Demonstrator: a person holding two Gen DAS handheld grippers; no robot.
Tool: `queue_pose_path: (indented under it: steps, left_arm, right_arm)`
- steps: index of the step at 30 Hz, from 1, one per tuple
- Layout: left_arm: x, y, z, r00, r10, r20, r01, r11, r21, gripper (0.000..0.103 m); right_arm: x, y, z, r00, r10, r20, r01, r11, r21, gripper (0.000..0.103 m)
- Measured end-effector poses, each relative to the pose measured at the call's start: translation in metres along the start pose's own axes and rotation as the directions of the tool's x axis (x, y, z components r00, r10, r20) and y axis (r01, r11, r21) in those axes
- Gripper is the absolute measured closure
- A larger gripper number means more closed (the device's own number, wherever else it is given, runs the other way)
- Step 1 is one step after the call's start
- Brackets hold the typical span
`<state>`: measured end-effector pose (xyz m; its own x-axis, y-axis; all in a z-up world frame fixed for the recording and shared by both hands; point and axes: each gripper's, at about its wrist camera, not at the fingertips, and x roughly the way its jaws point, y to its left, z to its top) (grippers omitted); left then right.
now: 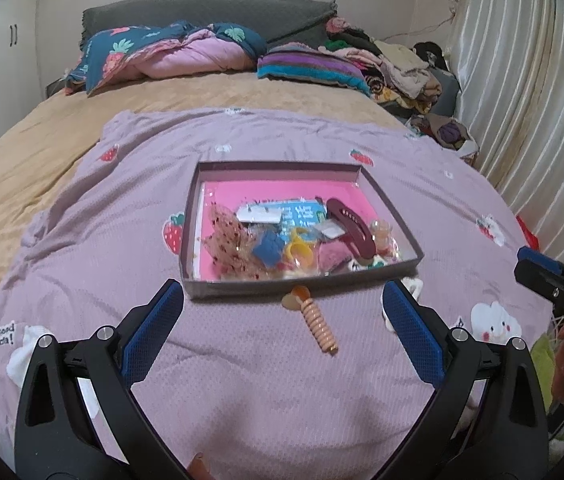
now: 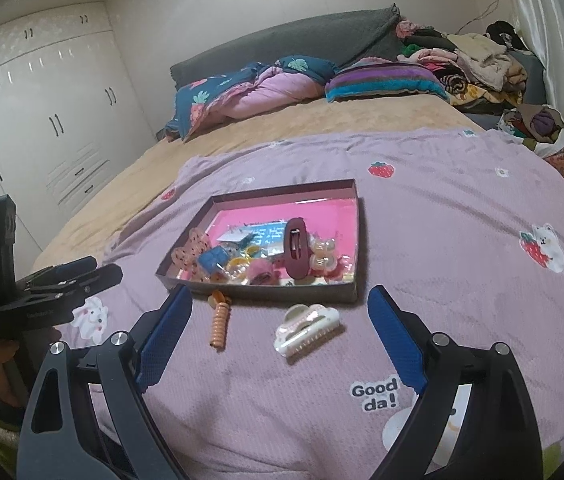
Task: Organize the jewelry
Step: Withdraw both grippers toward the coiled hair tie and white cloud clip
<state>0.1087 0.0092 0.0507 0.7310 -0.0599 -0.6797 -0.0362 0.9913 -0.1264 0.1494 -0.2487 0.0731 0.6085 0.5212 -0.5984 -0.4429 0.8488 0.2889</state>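
— Two bits still lie loose on the lilac blanket, just in front of the box: the white claw clip and that peach spiral hair tie next to it.

— And both of the person's tools are empty?

— Yes. The right gripper has its jaws spread wide with nothing in them, and the claw clip sits about between the fingers, a little ahead. The left gripper is spread wide too, with the spiral tie lying in the gap, not touched.

— How would you take the clip?

— I'd guess hard plastic, light, glossy, so it may skid off the pads. Across the long body, near the hinge, looks safest. Pinch the rear wings and it may spring open; the teeth look thin enough to snap.

— The tie?

— Light and rubbery, I'd think. It should squash and bend, so hold it mid-coil. The amber piece at the end by the box looks stiffer, though I can't tell what it is.

— Room in the box?

— The near half is crowded: a maroon barrette, small clips, a blue piece. The pink floor at the back is bare.
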Motion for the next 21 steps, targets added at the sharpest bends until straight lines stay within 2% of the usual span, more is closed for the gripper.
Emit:
queue_pose_path:
  steps: [9,21]
  left_arm:
    - [0.013,-0.01,-0.021,0.998,0.001,-0.055,0.0,1.0,0.023,0.01]
    - [0.052,-0.02,-0.044,0.987,0.001,-0.16,0.004,0.999,0.034,0.01]
  right_arm:
    - [0.001,-0.012,-0.011,1.0,-0.015,-0.02,0.016,1.0,0.018,0.014]
    - [0.025,-0.032,-0.03,0.994,-0.029,-0.103,0.034,0.998,0.055,0.014]
